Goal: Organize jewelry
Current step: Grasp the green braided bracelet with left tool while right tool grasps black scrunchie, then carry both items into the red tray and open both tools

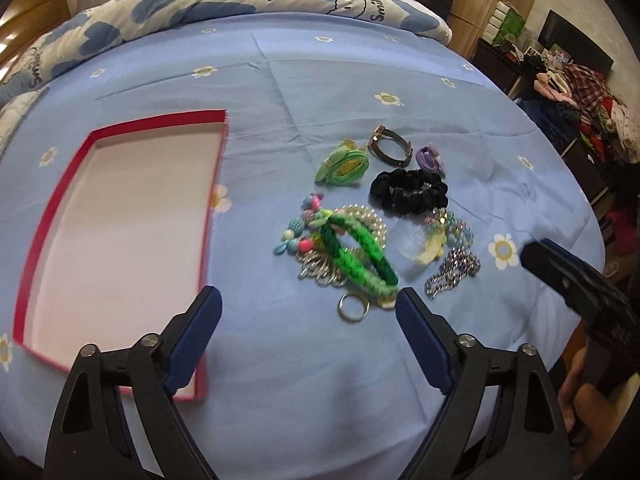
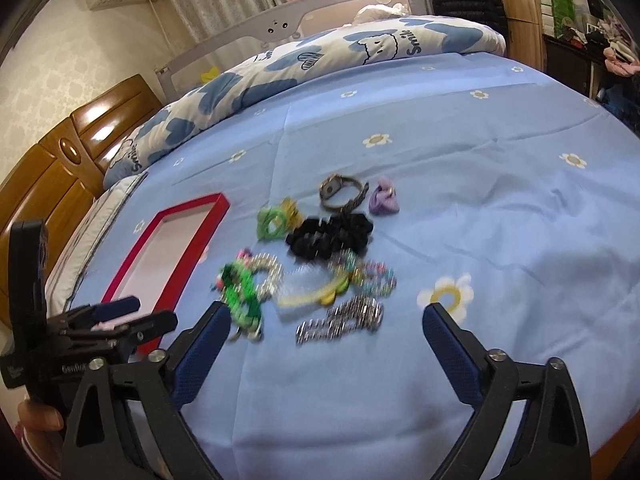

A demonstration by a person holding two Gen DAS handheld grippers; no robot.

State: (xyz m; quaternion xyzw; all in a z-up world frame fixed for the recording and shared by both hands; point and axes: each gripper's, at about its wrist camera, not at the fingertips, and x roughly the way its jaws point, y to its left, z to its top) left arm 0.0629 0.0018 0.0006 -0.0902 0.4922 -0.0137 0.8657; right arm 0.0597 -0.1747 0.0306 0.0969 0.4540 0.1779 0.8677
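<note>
Both grippers — left (image 1: 308, 304), right (image 2: 326, 316) — spread wide; jewelry pile (image 1: 360, 232) just beyond fingertips

A bed (image 1: 360, 360) spread with a light blue sheet printed with small daisies carried everything, with a rolled white-and-blue quilt (image 1: 248, 4) along its far edge. To the left a shallow red-rimmed box (image 1: 52, 216) lay open on the sheet. Just right of it was a loose cluster: a black scrunchie (image 1: 408, 189), a green braided band (image 1: 360, 248), a silver chain (image 1: 452, 274), a ring (image 1: 353, 307), a watch (image 1: 390, 145) and a purple hair tie (image 1: 430, 157).
</note>
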